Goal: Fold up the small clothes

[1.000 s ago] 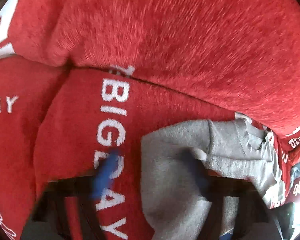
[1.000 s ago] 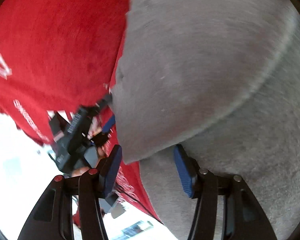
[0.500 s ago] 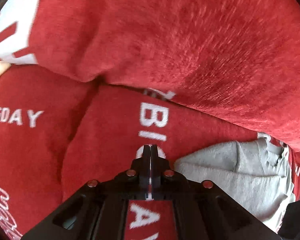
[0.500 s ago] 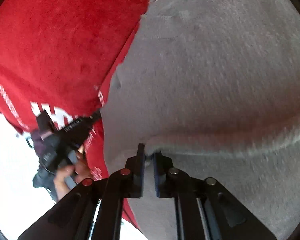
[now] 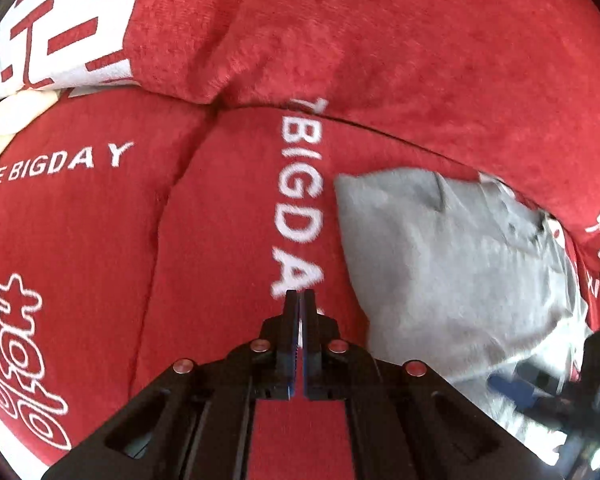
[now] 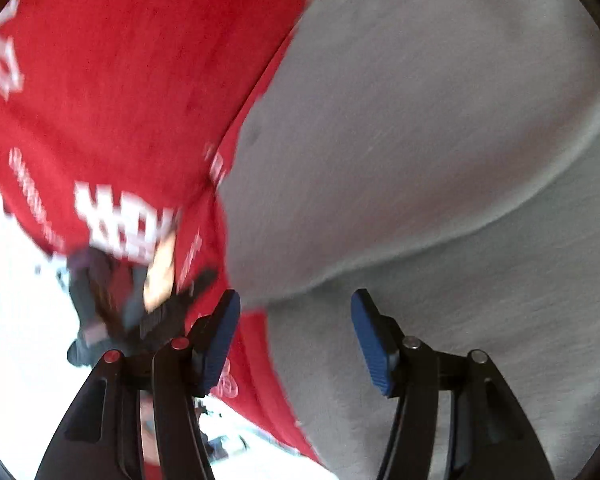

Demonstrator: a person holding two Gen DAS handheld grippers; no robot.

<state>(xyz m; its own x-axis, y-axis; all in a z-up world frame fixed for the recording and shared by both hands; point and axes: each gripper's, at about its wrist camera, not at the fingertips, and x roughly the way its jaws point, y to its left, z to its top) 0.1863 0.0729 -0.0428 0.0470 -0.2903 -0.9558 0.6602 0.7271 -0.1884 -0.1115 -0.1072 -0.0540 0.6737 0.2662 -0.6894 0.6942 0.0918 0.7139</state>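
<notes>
A small grey garment (image 5: 452, 276) lies on a red sofa seat cushion (image 5: 220, 248), to the right of my left gripper (image 5: 299, 300). The left gripper is shut and empty, above the cushion's white lettering. In the right wrist view the grey garment (image 6: 440, 152) fills the right side, with a folded edge running across it. My right gripper (image 6: 296, 312) is open, its blue pads (image 6: 370, 336) on either side of that folded edge, holding nothing. The right gripper also shows blurred in the left wrist view (image 5: 516, 390).
The red sofa back cushion (image 5: 380, 40) rises behind the seat. A second seat cushion (image 5: 60, 240) lies to the left, with a seam between them. In the right wrist view the sofa front edge (image 6: 132, 224) drops to a bright floor (image 6: 20, 320).
My right gripper was shut on the grey garment's folded edge half a second ago and has opened, letting it go. My left gripper shut earlier and stays shut, having moved a little left of the garment.
</notes>
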